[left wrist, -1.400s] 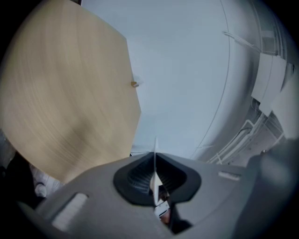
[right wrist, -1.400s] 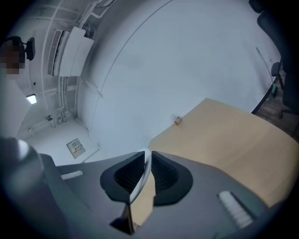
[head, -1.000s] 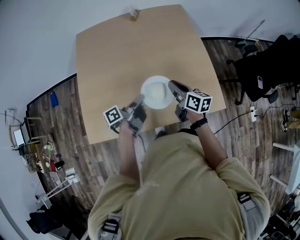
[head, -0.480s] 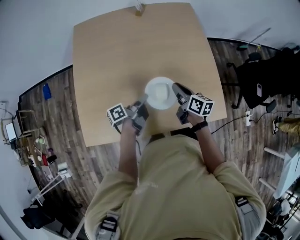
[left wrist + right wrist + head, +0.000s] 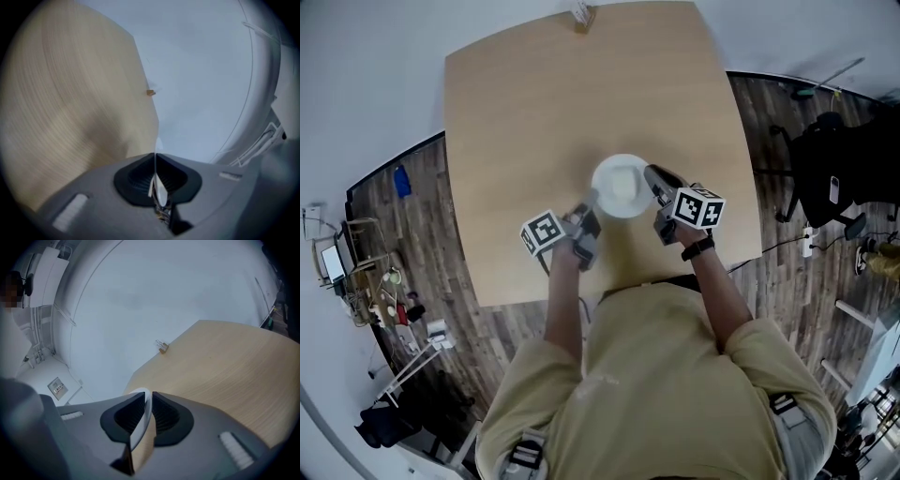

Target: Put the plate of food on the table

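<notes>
White plate (image 5: 621, 185) is being held between our two tools, over the wooden desk (image 5: 516, 103). We are finding the left tool (image 5: 590, 201) clenching the rim on its side and the right tool (image 5: 653, 175) clenching the opposite rim, jaws pressing on the thin edge.

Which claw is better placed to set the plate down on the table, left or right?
Neither alone, I think. The left claw and the right claw are each shut on opposite edges of the plate, so both should lower it onto the table together.
</notes>
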